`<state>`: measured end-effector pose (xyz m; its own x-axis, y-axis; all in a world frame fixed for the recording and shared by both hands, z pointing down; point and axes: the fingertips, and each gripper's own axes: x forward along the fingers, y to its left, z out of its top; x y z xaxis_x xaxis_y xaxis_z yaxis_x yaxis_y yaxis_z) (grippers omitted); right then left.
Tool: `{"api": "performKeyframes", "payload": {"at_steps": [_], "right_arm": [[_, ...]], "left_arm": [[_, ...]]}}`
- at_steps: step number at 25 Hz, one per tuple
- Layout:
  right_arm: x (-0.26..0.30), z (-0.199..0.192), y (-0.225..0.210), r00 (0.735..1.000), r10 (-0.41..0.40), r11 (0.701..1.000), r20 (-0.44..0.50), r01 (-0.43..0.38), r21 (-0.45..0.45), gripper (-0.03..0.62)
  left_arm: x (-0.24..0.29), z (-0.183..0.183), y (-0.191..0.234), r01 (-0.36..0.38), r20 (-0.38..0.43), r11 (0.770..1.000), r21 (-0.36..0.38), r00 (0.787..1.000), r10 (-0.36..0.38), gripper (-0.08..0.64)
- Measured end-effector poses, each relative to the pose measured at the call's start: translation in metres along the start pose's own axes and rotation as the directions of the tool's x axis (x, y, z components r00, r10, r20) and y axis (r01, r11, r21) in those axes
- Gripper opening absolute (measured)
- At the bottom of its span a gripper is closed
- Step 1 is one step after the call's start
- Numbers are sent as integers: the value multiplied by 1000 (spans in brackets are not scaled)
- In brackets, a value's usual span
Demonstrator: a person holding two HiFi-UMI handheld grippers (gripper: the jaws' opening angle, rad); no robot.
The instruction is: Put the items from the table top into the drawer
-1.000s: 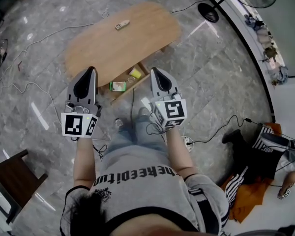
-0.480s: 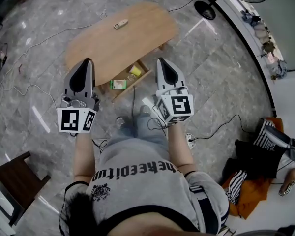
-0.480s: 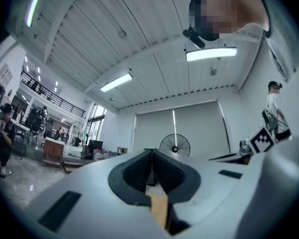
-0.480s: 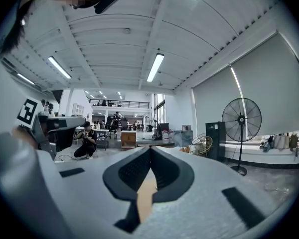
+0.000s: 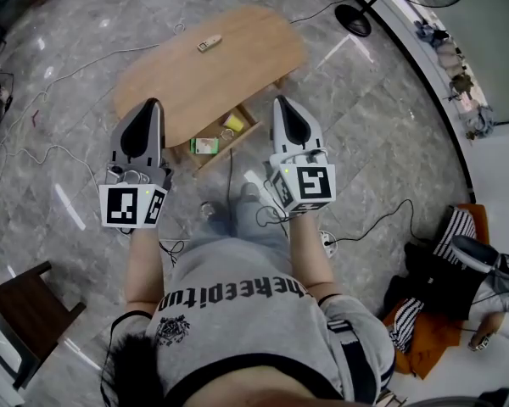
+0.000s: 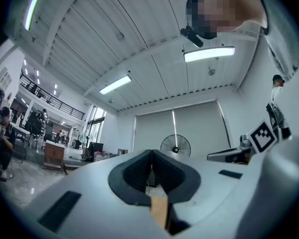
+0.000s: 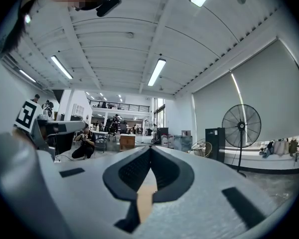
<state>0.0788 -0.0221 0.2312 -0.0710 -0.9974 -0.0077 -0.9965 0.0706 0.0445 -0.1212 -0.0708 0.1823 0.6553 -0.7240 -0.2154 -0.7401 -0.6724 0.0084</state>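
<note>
Both grippers have come up since a second ago: your left gripper (image 5: 153, 105) and your right gripper (image 5: 282, 103) now sit higher against the table (image 5: 229, 79) in the head view, and the right one has climbed the more. You're holding them out in front of you, side by side and well apart, marker cubes facing back at you.

Left jaws: pressed together, tip to tip, nothing between them. Right jaws: same story, shut tight and empty. Each gripper view looks out across the hall rather than down at the work, and a standing fan (image 7: 241, 126) shows beyond the right jaws.

One item (image 5: 209, 43) is on the table top, small and pale, lying near the far edge, well away from both grippers. It's too small to say what it is.

Below the near edge of the table the drawer (image 5: 223, 153) stands pulled open between your two grippers. Inside it you can see a green box (image 5: 204, 146) at the left and a yellow piece (image 5: 233, 124) further right, with something small and clear-looking between them.

Cables trail over the grey marble floor (image 5: 59, 100) around the table.
</note>
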Motion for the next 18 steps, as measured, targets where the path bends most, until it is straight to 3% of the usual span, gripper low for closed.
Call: {"api": "performKeyframes", "payload": {"at_steps": [18], "right_arm": [[1,9,18,1000,14,1000,20,-14,7,3]], "left_arm": [[-7,6,2,9,14,1000,-26,1000,-8,11]]}}
